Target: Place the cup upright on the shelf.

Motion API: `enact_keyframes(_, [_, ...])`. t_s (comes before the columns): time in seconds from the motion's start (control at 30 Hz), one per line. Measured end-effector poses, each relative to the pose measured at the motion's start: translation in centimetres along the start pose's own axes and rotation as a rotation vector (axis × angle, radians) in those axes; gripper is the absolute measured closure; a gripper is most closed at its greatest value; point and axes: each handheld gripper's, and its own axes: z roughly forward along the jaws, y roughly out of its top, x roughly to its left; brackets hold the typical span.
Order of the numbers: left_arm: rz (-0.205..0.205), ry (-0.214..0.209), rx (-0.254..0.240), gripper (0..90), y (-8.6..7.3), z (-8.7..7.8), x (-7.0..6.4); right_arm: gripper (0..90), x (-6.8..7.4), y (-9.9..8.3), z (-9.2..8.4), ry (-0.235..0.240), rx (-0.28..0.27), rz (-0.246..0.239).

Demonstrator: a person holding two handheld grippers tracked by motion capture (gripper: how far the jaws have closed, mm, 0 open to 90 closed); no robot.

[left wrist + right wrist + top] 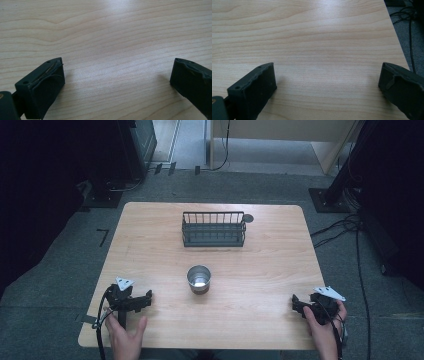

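Both tongs, left (148,299) and right (296,304), rest spread wide on the bench (260,265) (no legible writing), flanking a metal cup (199,279).

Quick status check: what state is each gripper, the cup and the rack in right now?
Left gripper: open, holding nothing, low over the table.
Right gripper: open, holding nothing, near the table's right edge.
Metal cup: upright, mid-table, looks empty.
Wire rack: upright, empty, at the far side.

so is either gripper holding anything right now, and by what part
Nothing is held. The left gripper and right gripper both have jaws wide apart over bare table; the cup stands apart from both.
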Motion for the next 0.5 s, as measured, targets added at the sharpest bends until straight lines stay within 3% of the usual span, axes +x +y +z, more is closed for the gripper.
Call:
enact_keyframes(0.27, [-0.006,0.004,-0.002,0.0,0.0,0.1,-0.1,0.9,0.0,0.0,-0.4,0.005,0.012,-0.012])
enact_keyframes(0.5, [-0.006,0.004,-0.003,0.0,0.0,0.1,-0.1,3.5,0.8,1.4,-1.7,0.028,-0.031,-0.011])
